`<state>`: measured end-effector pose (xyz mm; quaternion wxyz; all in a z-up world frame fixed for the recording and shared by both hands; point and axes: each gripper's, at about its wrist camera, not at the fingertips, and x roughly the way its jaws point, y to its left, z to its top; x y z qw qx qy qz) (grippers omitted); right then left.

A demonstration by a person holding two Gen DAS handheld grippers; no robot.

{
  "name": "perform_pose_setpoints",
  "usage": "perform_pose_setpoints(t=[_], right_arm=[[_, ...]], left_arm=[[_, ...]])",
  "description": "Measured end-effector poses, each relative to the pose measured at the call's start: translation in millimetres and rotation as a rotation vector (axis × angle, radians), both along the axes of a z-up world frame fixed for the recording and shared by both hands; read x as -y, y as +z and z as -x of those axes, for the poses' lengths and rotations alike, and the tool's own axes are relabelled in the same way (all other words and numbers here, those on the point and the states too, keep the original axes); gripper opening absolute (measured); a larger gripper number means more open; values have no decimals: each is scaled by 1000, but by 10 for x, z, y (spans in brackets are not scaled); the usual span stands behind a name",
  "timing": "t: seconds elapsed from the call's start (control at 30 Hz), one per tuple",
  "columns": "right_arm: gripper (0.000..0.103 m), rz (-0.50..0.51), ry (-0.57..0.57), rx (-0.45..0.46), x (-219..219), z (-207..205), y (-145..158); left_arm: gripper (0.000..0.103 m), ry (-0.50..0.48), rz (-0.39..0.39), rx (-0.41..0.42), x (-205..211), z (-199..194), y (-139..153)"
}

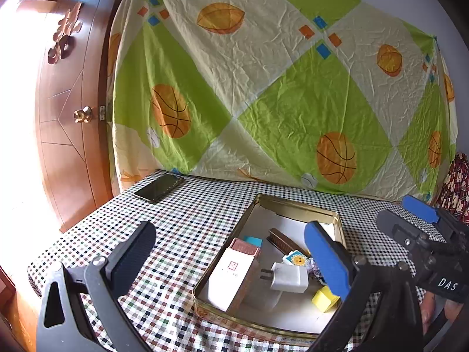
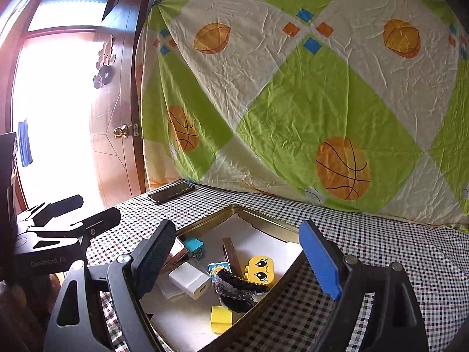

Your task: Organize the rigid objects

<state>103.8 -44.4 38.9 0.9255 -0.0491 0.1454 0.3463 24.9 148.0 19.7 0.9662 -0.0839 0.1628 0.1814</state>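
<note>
Both grippers hover over the checkered surface (image 1: 181,234), nothing in either. Left gripper (image 1: 231,259) has its jaws wide apart, empty. Right gripper (image 2: 237,259) is also spread wide and empty, straddling the gold tin tray (image 2: 263,223) from above without touching its contents.

Tray sits mid-surface, near the hanging basketball-print sheet (image 1: 263,88). Inside:
- white USB charger (image 2: 190,283), near the centre
- white box (image 1: 231,278) leaning on a reddish-brown box (image 1: 244,248) at the tray's left side
- teal block (image 2: 193,245) near the left boxes
- brown slim bar (image 2: 231,256), tilted
- sun-face tile (image 2: 218,268), touching the bar
- yellow face block (image 2: 261,270)
- black sequined piece (image 2: 237,289), just in front of the face block
- yellow cube (image 2: 221,318), nearest the camera

Black phone (image 1: 159,187) lies outside the tray, well apart, at the far left corner by the wooden door (image 1: 70,146).
</note>
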Motion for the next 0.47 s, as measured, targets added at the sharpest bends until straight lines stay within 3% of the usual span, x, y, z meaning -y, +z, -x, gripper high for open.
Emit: perform_pose_setpoints(t=[0.47], right_arm=[[88,13,-1,-13,-4,-10,-62]], left_arm=[[103,-19,-43,-34,111,-79,-87]])
